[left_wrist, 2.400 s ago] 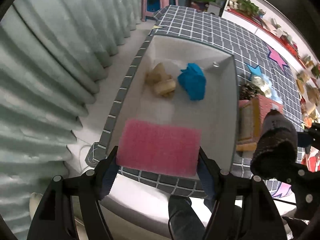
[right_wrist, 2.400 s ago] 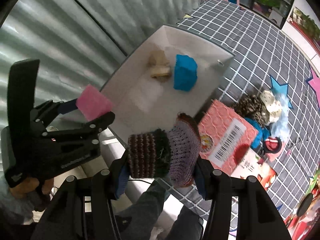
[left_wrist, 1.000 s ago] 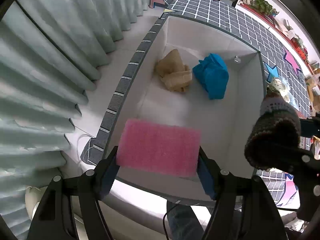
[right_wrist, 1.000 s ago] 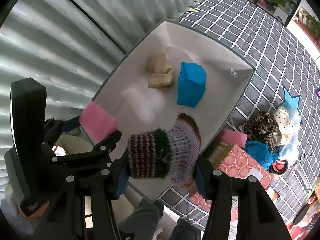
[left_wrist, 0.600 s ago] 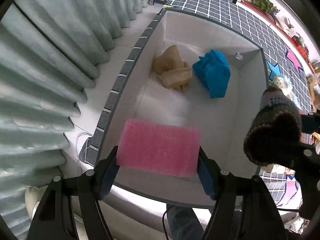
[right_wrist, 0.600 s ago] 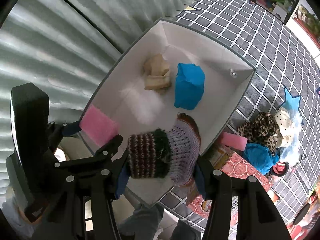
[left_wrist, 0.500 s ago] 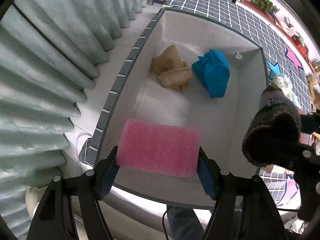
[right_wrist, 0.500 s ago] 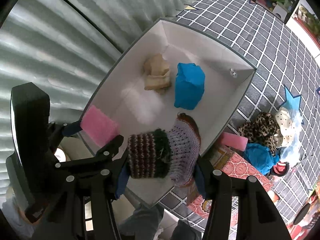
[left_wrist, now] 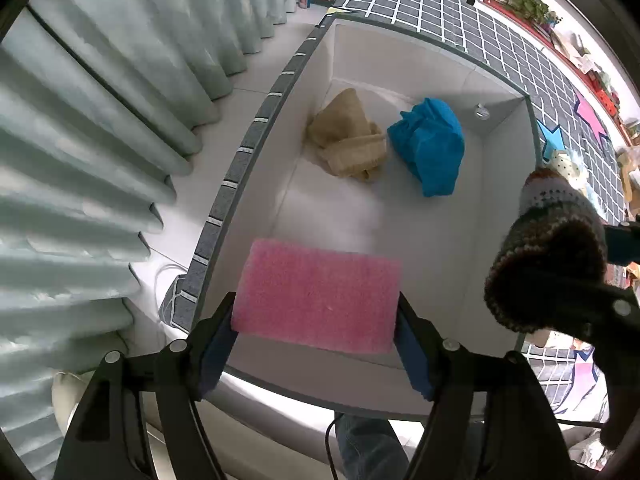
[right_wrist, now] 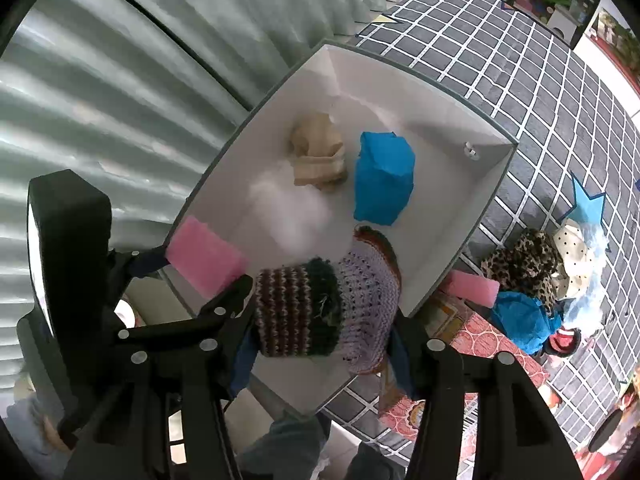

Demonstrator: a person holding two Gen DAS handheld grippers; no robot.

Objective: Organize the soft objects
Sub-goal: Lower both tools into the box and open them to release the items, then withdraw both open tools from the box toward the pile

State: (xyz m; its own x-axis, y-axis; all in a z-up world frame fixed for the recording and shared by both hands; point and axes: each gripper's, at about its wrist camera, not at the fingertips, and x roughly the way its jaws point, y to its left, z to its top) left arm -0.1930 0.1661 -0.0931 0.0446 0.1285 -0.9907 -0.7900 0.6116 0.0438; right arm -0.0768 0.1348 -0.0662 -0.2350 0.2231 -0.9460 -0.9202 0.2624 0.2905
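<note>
A white box [left_wrist: 248, 148] holds a tan cloth [left_wrist: 348, 144] and a blue cloth [left_wrist: 430, 148]. My left gripper [left_wrist: 316, 332] hangs over the box's near end, pointing down. A pink sponge [left_wrist: 316, 292] sits between its pads, which touch both ends while the jaws are opening. My right gripper [right_wrist: 322, 344] hovers over the box's [right_wrist: 240, 136] near right corner. Its jaws are opening too, with a striped knitted sock [right_wrist: 328, 308] still wedged between the pads. The sock [left_wrist: 552, 248] also shows at the right of the left wrist view.
Pale green curtains [left_wrist: 100, 120] hang to the left of the box. A grey gridded mat [right_wrist: 520, 72] lies beyond and to the right. On it sit a leopard-print cloth [right_wrist: 528, 256], another blue cloth [right_wrist: 520, 320], a second pink sponge [right_wrist: 472, 288] and a red patterned box [right_wrist: 484, 344].
Since the oldest frames both grippers have come over the box with their loads. Over the last second they hold almost still, and sponge and sock stay between the pads.
</note>
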